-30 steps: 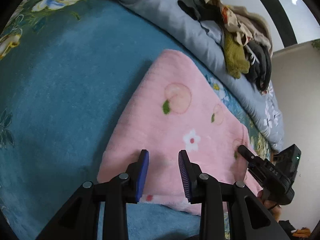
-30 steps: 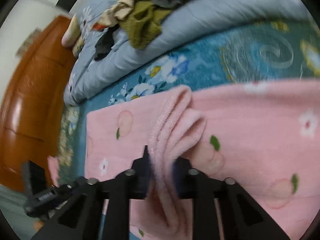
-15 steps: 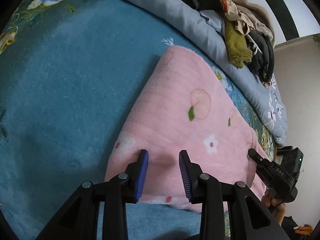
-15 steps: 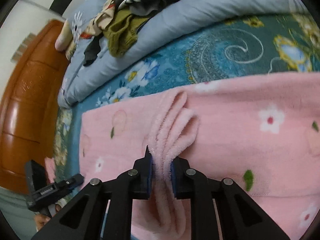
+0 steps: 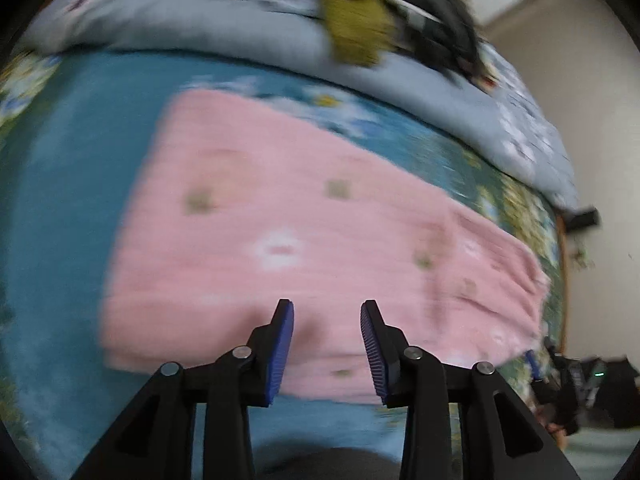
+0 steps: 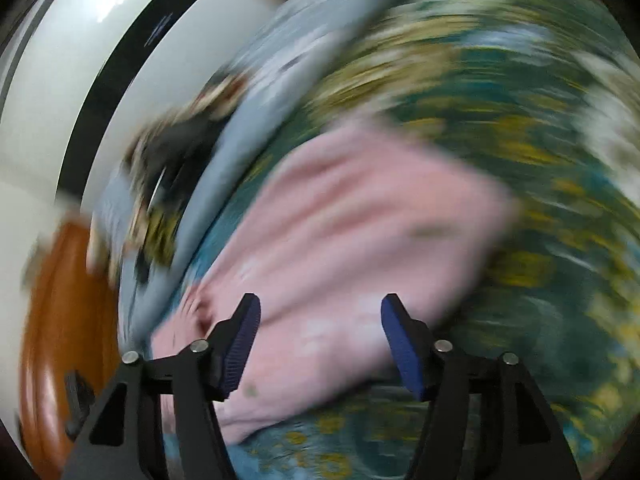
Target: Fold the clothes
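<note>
A pink fleece garment (image 5: 304,232) with peach and flower prints lies folded flat on the blue-green floral bedspread (image 5: 68,184). My left gripper (image 5: 326,320) is open and empty, just above the garment's near edge. The garment also shows in the right wrist view (image 6: 360,236), blurred by motion. My right gripper (image 6: 320,320) is wide open and empty above its near part. The right gripper's body is partly seen at the bed's right edge in the left wrist view (image 5: 568,380).
A grey-blue duvet (image 5: 420,80) lies along the far side of the bed with a pile of mixed clothes (image 5: 380,12) on it. A brown wooden headboard (image 6: 60,320) and a white wall (image 6: 80,60) are at the left in the right wrist view.
My right gripper has opened and let go of the pink fold it was pinching, then swung away fast. My left gripper stayed open and pulled back a little, showing the whole garment.
</note>
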Motion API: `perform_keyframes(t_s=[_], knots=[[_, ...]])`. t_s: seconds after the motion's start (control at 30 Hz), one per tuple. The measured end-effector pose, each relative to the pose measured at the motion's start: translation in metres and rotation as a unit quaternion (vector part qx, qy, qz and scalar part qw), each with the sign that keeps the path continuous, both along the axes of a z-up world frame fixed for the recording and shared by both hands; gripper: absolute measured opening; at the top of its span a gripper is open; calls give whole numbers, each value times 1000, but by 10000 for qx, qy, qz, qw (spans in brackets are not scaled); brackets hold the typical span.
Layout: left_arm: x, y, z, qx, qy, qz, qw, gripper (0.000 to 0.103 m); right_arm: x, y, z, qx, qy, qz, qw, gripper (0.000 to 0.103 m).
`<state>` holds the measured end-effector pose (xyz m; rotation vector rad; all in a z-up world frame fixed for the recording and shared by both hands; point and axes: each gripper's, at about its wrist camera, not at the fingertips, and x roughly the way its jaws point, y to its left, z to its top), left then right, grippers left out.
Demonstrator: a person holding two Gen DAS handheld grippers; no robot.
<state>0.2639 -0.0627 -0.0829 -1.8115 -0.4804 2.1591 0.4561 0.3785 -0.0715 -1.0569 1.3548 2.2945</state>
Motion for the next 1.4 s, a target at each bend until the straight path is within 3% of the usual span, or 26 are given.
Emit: perform_keyframes(t_s=[0.1, 0.23, 0.5, 0.53, 0.57, 0.6, 0.77, 0.93, 1.13, 1.27, 1.4], knots=[[-6, 50, 2, 159, 14, -355, 9992, 42, 15, 29, -25, -590, 223, -665, 9958, 68], [-13, 93, -12, 251, -100, -466, 9985, 42, -8, 42, -50, -959, 391, -838, 9911, 68], [-10, 133, -49, -72, -539, -586, 9968, 46, -30, 61, -62, -881, 448, -951, 9905, 66], [-12, 134, -51, -45, -560, -561, 9968, 49, -34, 61, -61, -844, 422, -909, 9914, 62], [-14, 135, -52, -18, -581, -536, 9969, 50, -38, 60, -58, -780, 384, -835, 9927, 47], [-14, 135, -50, 5, -593, -540, 9968, 50, -43, 58, -53, -685, 321, -763, 9942, 39], [-3, 109, -19, 623, -430, -387, 9964, 50, -59, 34, -4, -192, 329, -306, 9988, 31], [8, 46, 19, 979, 40, 159, 9951, 50, -96, -38, 71, 417, 758, 804, 9930, 30], [11, -36, 50, 938, 561, 797, 9908, 50, -163, -155, 133, 482, 1337, 2012, 9692, 30], [18, -94, 51, 1026, 736, 1320, 9832, 51, -202, -243, 140, 580, 1332, 2674, 9526, 30], [27, -137, 41, 1033, 688, 1663, 9782, 51, -237, -338, 107, 622, 735, 3424, 9346, 31]])
